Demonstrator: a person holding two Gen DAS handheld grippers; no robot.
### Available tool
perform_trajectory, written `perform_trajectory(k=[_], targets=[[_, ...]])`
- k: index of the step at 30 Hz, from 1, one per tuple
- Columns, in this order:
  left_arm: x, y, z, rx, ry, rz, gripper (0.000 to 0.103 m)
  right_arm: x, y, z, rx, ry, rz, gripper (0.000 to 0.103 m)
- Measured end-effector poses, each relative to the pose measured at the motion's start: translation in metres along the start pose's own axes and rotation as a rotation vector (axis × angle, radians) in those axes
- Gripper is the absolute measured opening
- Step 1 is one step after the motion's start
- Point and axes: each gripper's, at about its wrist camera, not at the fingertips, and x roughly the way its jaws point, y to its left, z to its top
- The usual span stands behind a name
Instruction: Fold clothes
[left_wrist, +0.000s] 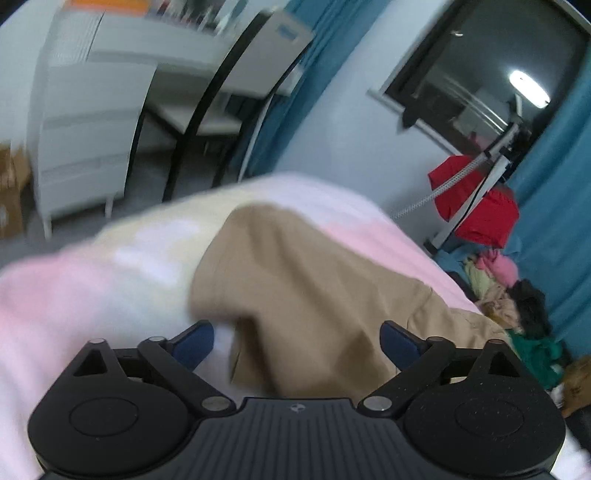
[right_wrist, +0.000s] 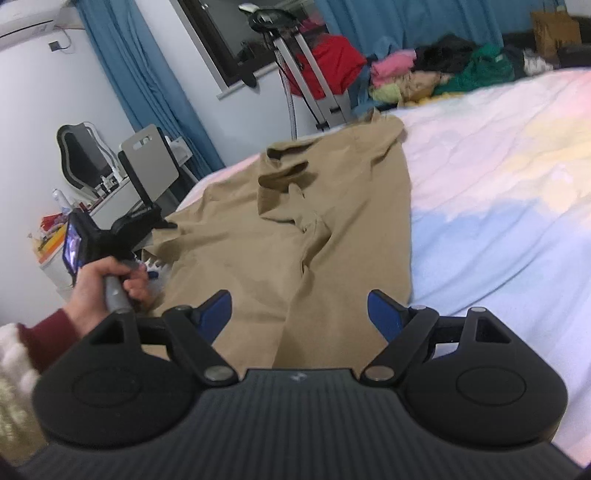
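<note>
- A bed (right_wrist: 498, 192) with a pastel pink, yellow and blue cover fills the space ahead of both claws.
- Tan trousers (right_wrist: 295, 229) lie spread on the bed, running from just under the right claw away toward the far edge; the waistband end sits farthest from it.
- The right claw (right_wrist: 302, 317) is released, its 2 blue-padded fingers (right_wrist: 216, 314) spread wide above the near end of the trousers, gripping nothing.
- The left claw (left_wrist: 297, 341) is also released, fingers wide apart; a fold of the trousers (left_wrist: 295, 280) lies between and beyond them. Whether the pads touch the cloth cannot be told, as this view is blurred.
- Only the right wrist view shows the person's left hand (right_wrist: 107, 280), in a dark red sleeve, holding the left claw's handle to the left of the right claw.
- A heap of mixed clothes (right_wrist: 436, 74) lies past the bed, beyond the trousers.
- Only the left wrist view shows a white drawer unit (left_wrist: 88, 122) far ahead on the left.
- No writing is readable in either view.
</note>
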Motion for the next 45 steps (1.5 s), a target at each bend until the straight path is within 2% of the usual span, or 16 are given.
perform_trajectory(k=[1, 3, 4, 6, 10, 13, 18, 22, 25, 28, 29, 31, 32, 33, 38, 45], targets=[[0.004, -0.008, 0.001, 0.056, -0.025, 0.03, 0.079, 0.003, -0.001, 0.001, 0.008, 0.009, 0.0, 0.082], [0.012, -0.021, 0.001, 0.156, -0.039, 0.062, 0.046, 0.01, -0.004, 0.002, 0.026, 0.026, 0.001, 0.082], [0.015, -0.028, -0.001, 0.227, -0.032, 0.049, 0.038, 0.012, -0.005, 0.002, 0.033, 0.032, 0.0, 0.082], [0.021, -0.043, -0.003, 0.359, -0.029, 0.051, 0.01, 0.013, -0.007, 0.004, 0.043, 0.037, -0.002, 0.082], [-0.002, -0.075, -0.005, 0.515, -0.123, 0.093, 0.006, 0.002, -0.008, 0.007, 0.054, 0.016, 0.012, 0.082], [-0.035, -0.123, -0.016, 0.736, -0.251, 0.088, 0.005, -0.008, -0.012, 0.013, 0.054, -0.008, 0.006, 0.082], [-0.092, -0.213, -0.065, 1.051, -0.362, -0.104, 0.005, -0.024, -0.024, 0.017, 0.106, -0.03, -0.042, 0.082], [-0.11, -0.267, -0.116, 1.144, -0.334, -0.226, 0.005, -0.035, -0.043, 0.023, 0.162, -0.063, -0.063, 0.082], [-0.102, -0.294, -0.153, 1.139, -0.279, -0.267, 0.006, -0.04, -0.053, 0.026, 0.177, -0.095, -0.078, 0.082], [-0.089, -0.302, -0.17, 1.046, -0.208, -0.315, 0.011, -0.04, -0.065, 0.029, 0.201, -0.102, -0.1, 0.082], [-0.091, -0.3, -0.172, 1.01, -0.186, -0.339, 0.018, -0.04, -0.069, 0.03, 0.211, -0.105, -0.1, 0.083], [-0.097, -0.29, -0.173, 0.952, -0.164, -0.365, 0.042, -0.04, -0.075, 0.031, 0.218, -0.122, -0.102, 0.083], [-0.102, -0.282, -0.172, 0.931, -0.165, -0.366, 0.061, -0.04, -0.077, 0.032, 0.217, -0.127, -0.107, 0.083], [-0.11, -0.273, -0.168, 0.918, -0.158, -0.373, 0.068, -0.039, -0.079, 0.032, 0.218, -0.13, -0.108, 0.083], [-0.164, -0.206, -0.146, 0.804, -0.055, -0.38, 0.07, -0.032, -0.08, 0.032, 0.216, -0.11, -0.083, 0.083], [-0.251, -0.058, -0.119, 0.722, 0.066, -0.28, 0.071, -0.038, -0.061, 0.023, 0.147, -0.103, -0.098, 0.083]])
